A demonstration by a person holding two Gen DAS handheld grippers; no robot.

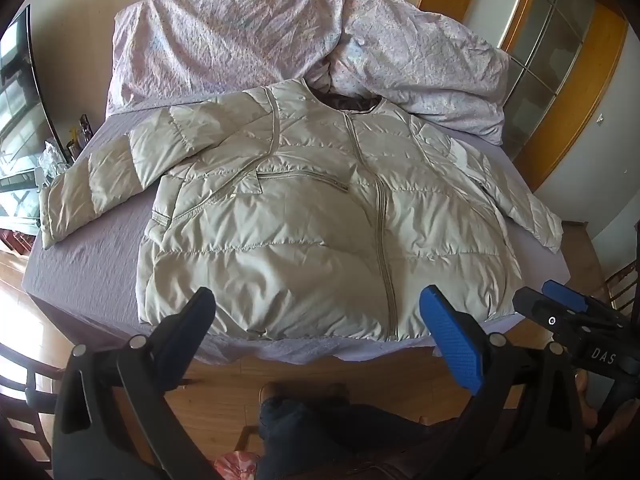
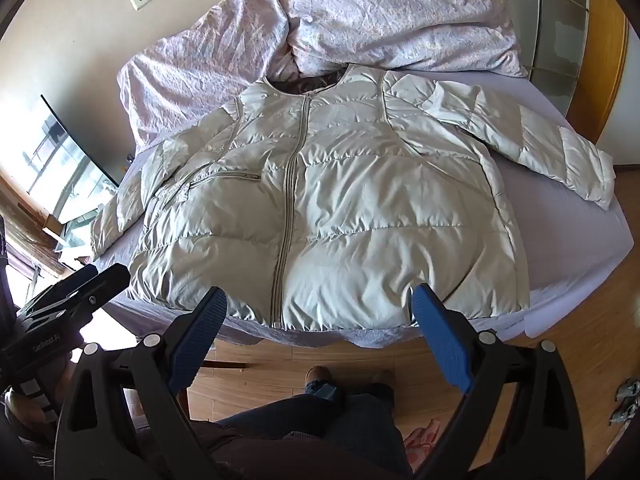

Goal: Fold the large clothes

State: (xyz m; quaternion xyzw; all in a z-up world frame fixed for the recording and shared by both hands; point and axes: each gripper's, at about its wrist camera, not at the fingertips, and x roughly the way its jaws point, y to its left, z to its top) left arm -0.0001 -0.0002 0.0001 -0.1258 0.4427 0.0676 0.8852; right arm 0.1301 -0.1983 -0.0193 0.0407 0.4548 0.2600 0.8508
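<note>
Lilac sheet covers the bed; wooden floor below.

Bare sheet beside jacket

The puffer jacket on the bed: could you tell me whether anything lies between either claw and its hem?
Nothing visible does. The puffer jacket lies flat and zipped on the bed, hem toward both open claws: left claw, right claw. The crumpled duvet sits beyond the collar, out of the way.
</note>
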